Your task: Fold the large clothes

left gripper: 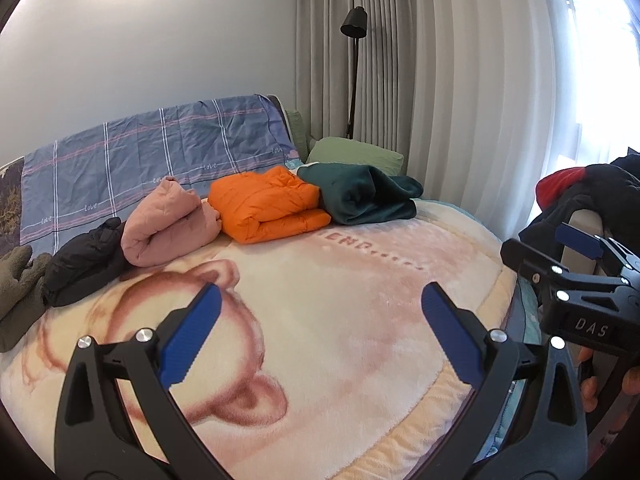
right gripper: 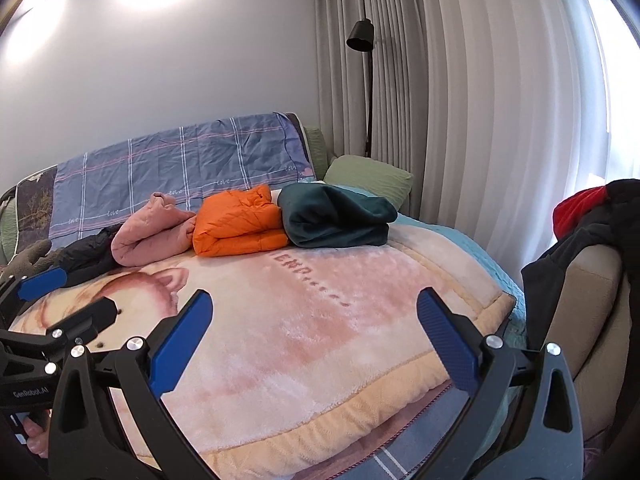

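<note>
Folded clothes line the far side of the bed: an olive garment point(left gripper: 16, 280), a black jacket point(left gripper: 86, 260), a pink quilted jacket point(left gripper: 168, 228), an orange puffer jacket point(left gripper: 264, 204) and a dark green garment point(left gripper: 360, 196). The same pink jacket point(right gripper: 152, 236), orange jacket point(right gripper: 236, 224) and green garment point(right gripper: 336, 220) show in the right wrist view. My left gripper point(left gripper: 320, 308) hangs open over the plush blanket point(left gripper: 340, 320), holding nothing. My right gripper point(right gripper: 314, 312) is also open and holds nothing. Unfolded dark and red clothes point(right gripper: 580, 224) lie draped over a beige chair point(right gripper: 588, 312) at right.
A checked blue sheet point(left gripper: 160, 152) covers the headboard, with a green pillow point(left gripper: 356, 152) beside it. A black floor lamp point(left gripper: 354, 24) stands before grey curtains point(left gripper: 460, 100). The right gripper's body point(left gripper: 580, 280) shows at the right edge of the left view.
</note>
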Demonstrator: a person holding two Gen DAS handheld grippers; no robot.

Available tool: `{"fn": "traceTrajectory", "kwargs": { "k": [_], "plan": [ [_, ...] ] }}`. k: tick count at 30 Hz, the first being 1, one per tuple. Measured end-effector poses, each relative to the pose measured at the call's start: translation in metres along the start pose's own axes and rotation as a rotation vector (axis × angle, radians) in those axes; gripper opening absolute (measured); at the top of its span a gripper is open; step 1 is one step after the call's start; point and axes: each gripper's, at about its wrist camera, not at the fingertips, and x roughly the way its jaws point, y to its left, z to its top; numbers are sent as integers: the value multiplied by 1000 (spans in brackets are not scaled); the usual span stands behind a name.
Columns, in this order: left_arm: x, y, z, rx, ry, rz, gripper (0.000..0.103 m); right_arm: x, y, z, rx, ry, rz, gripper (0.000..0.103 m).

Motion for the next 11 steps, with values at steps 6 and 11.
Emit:
{"fn": "traceTrajectory", "kwargs": {
  "k": [6, 11],
  "plan": [
    [1, -3, -4, 5, 19, -3, 101, 1, -3, -1, 5, 10, 7, 102],
    [2, -4, -8, 7, 31, 2, 101, 2, -5, -1, 11, 14, 8, 102]
  ]
}}
